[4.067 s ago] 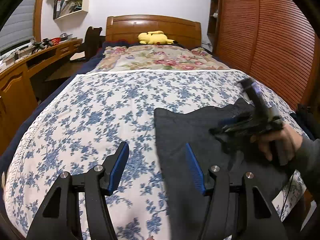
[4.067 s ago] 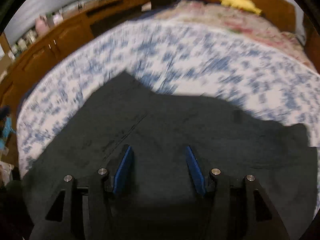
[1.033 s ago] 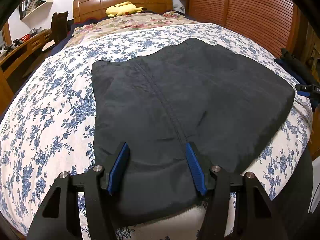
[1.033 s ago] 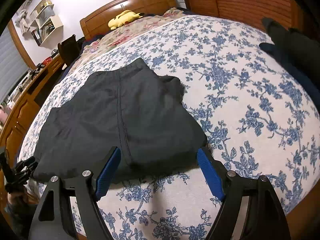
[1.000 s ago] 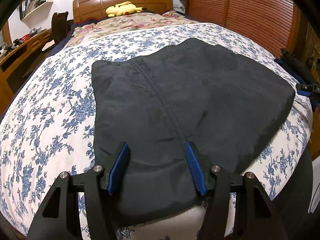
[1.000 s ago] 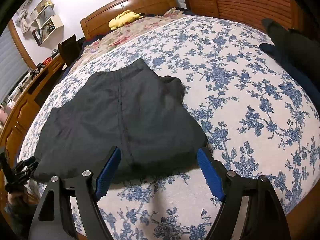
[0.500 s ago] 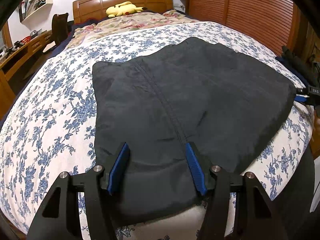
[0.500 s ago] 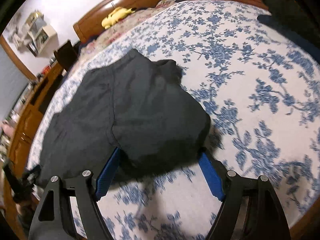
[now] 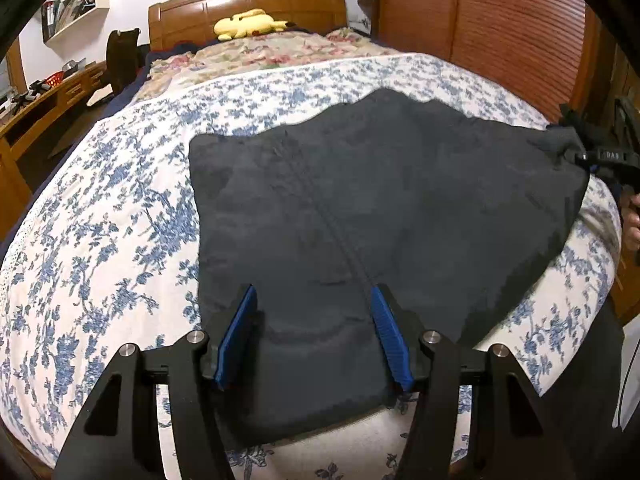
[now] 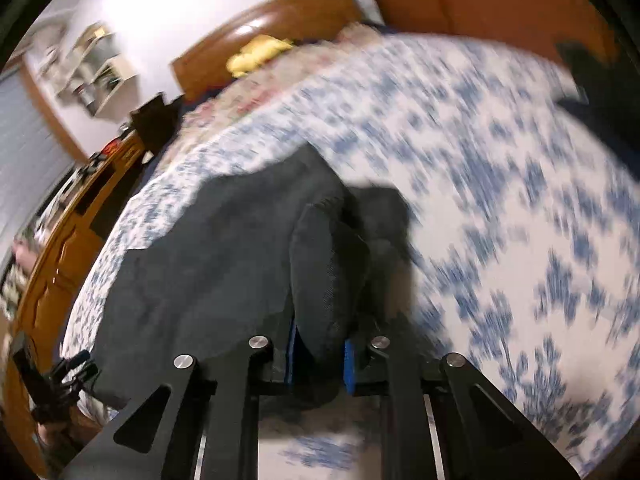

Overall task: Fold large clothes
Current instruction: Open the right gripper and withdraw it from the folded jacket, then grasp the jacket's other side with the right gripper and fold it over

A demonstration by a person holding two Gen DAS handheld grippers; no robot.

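**Dark garment on a flowered bed, one corner pinched**

A bed (image 9: 100, 220) with a blue-flowered white cover fills both views, its wooden headboard (image 9: 248, 4) at the far end with a yellow plush toy (image 9: 248, 24) resting before it. A dark grey garment (image 9: 360, 208) lies spread flat across the near half of the cover.

The left wrist view is sharp. It shows the left gripper (image 9: 314, 332) low over the garment's near edge, jaws released and standing apart with cloth beneath them, not squeezed. At the right rim of that view the right gripper (image 9: 600, 156) is only a small dark shape at the garment's far corner, with part of a hand (image 9: 632, 224) cut off by the frame.

The right wrist view is badly smeared, yet it gives what the other cannot: the right gripper's jaws have just been closing and are clenched on a bunched fold of the garment, lifted off the cover. A counter (image 10: 68, 240) along the left wall is blurred; the things on it cannot be made out
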